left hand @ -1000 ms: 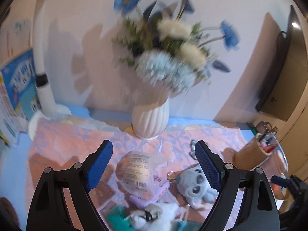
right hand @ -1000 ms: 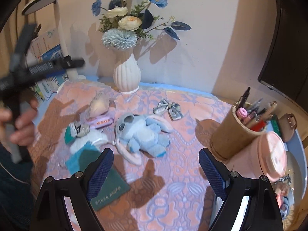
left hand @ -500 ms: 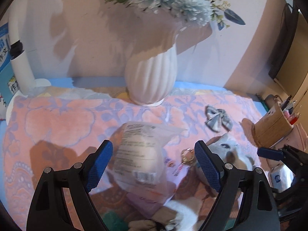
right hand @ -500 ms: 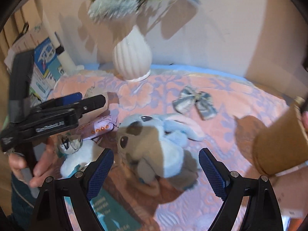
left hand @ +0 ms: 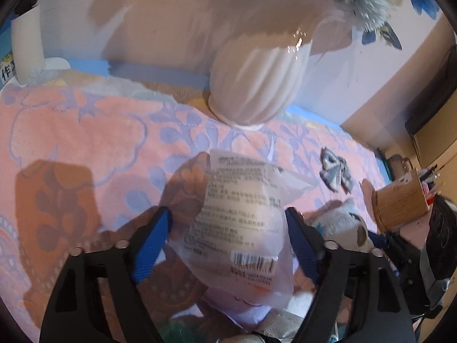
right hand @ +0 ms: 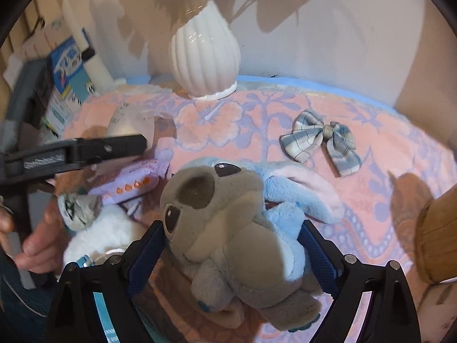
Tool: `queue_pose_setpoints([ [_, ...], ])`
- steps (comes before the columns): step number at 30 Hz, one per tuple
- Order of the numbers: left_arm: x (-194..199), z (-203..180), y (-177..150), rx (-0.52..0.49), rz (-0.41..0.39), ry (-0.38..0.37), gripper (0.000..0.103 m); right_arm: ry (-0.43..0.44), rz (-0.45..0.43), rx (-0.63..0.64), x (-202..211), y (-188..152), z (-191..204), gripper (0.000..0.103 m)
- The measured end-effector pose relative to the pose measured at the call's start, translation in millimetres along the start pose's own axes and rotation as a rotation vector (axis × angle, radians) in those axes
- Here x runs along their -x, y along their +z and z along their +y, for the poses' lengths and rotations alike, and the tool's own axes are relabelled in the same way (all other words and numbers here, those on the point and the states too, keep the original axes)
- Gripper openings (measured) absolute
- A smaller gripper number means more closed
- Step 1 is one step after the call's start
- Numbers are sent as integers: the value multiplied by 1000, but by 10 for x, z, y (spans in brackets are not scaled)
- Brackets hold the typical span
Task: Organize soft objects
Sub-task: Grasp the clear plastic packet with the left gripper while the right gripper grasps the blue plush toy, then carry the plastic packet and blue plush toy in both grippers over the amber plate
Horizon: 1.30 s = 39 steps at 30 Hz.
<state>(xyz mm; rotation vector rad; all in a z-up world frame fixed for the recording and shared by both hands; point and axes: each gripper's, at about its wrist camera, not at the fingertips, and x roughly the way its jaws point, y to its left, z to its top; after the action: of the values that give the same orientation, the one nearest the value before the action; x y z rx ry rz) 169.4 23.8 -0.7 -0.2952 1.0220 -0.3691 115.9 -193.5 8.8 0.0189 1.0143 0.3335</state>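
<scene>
— Where are our soft things?
— Our left hand-held gripper (left hand: 225,237) is spread wide around the plastic packet (left hand: 242,223); our right hand-held gripper (right hand: 231,245) straddles the blue plush (right hand: 228,223), unclenched, on the table (right hand: 385,148).

The right gripper (right hand: 231,253) stands spread around a blue plush toy (right hand: 228,223) lying on the pink floral cloth (right hand: 385,154). A plaid bow (right hand: 321,143) lies just beyond it, with a white ribbed vase (right hand: 204,54) behind and the left gripper (right hand: 85,151) at left.
</scene>
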Motion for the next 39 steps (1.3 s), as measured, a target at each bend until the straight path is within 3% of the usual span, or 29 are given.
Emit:
queue_pose_setpoints([
  [4, -8, -14, -16, 1, 2, -30, 40, 24, -29, -20, 48, -88, -4, 88],
  [5, -8, -30, -20, -4, -1, -27, 39, 18, -33, -19, 54, -106, 11, 87],
  [11, 144, -117, -23, -31, -73, 24, 39, -15, -102, -43, 154, -196, 66, 83],
  [20, 461, -310, -58, -96, -202, -33, 39, -55, -241, -148, 718, -246, -74, 80],
  [25, 514, -678, -193, -218, -213, -19, 39, -95, -261, -179, 972, -295, -127, 80],
  [27, 544, -813, -247, -263, -209, -12, 39, -92, -216, -220, 1039, -335, -207, 80],
  [29, 582, -986, -278, -280, -188, -53, 39, -78, -151, -270, 1090, -403, -290, 80],
  [34, 724, -1561, -475, -401, -169, -43, 39, -69, -169, -307, 1444, -604, -384, 80],
  [39, 722, -2056, -688, -464, -119, -125, 39, -110, -179, -324, 1765, -772, -434, 80],
])
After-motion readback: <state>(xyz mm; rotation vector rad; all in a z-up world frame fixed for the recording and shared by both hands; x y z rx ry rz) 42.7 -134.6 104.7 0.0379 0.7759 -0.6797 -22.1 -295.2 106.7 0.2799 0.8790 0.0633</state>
